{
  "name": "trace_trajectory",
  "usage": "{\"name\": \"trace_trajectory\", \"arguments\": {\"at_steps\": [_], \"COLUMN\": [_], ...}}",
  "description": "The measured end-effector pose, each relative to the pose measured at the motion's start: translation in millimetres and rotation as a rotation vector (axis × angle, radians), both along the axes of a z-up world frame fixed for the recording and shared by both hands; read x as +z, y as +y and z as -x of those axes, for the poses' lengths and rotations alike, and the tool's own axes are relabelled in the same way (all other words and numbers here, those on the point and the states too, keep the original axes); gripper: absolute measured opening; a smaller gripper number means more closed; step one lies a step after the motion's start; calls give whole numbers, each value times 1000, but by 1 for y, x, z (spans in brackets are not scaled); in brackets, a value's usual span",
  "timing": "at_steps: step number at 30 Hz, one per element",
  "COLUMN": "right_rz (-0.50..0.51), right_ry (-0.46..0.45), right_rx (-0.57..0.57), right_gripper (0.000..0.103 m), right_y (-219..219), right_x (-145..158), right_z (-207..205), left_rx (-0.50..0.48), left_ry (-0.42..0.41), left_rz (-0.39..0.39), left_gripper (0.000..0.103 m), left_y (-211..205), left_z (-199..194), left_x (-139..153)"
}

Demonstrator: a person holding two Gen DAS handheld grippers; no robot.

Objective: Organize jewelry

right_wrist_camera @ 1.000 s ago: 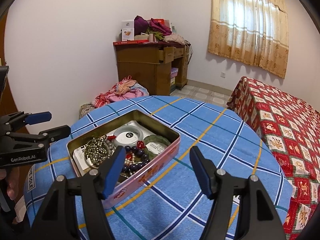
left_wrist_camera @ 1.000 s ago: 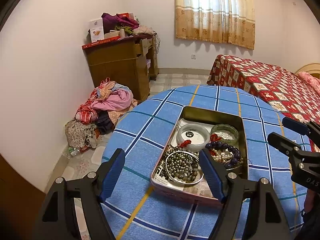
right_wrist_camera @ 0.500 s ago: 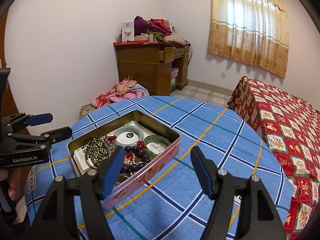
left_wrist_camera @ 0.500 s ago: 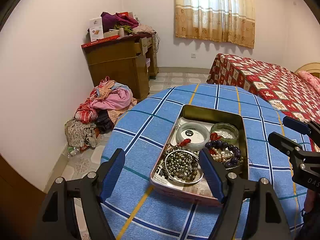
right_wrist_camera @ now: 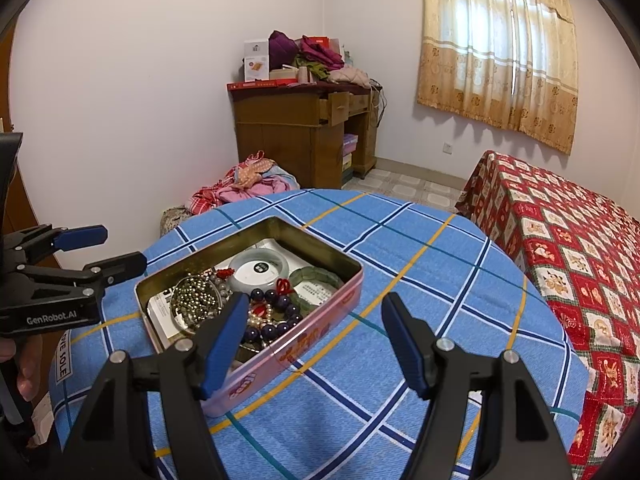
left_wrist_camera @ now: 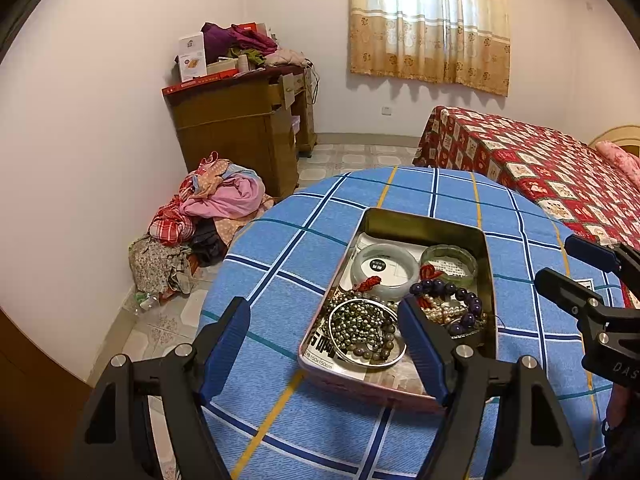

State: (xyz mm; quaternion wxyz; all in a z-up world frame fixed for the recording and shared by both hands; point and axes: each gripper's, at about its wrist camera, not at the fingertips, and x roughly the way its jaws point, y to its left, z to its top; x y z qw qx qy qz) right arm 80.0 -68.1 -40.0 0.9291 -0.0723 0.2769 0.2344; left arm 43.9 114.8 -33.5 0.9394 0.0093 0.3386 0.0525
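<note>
Both the left gripper (left_wrist_camera: 324, 344) and right gripper (right_wrist_camera: 314, 338) hover wide apart, empty, over the near edge of the tin (left_wrist_camera: 424, 226) on the surface (left_wrist_camera: 280, 264). Bracelets (left_wrist_camera: 362, 326) lie jumbled inside; whether sorting is starting or ending is unclear.

Blue plaid tablecloth (left_wrist_camera: 304, 248), pink tin (right_wrist_camera: 316, 332).

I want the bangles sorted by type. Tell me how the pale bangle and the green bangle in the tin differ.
The pale bangle is milky grey-white and opaque; the green bangle is translucent green. The pale bangle looks thicker and has a dark round label inside its ring; through the green bangle, printed paper shows. Both are smooth rigid rings lying flat, side by side, at the tin's far end.
</note>
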Motion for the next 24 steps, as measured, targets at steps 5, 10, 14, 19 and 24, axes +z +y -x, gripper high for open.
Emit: {"name": "trace_trajectory", "arguments": {"at_steps": [5, 10, 14, 19, 24], "right_rz": [0, 1, 0, 1, 1], "right_ry": [0, 0, 2, 2, 4], "right_rx": [0, 0, -1, -1, 1], "right_gripper": [71, 71, 72, 72, 72], "right_y": [0, 1, 0, 1, 1], "right_x": [0, 0, -2, -2, -3], "right_z": [0, 0, 0, 0, 1], "left_rx": [-9, -8, -2, 7, -2], "left_ry": [3, 3, 8, 12, 6], "left_rz": [16, 17, 12, 11, 5], "left_gripper": [76, 76, 76, 76, 76], "left_y": [-2, -3, -3, -2, -3], "left_z": [1, 1, 1, 0, -1], "left_x": [-2, -2, -3, -4, -3]}}
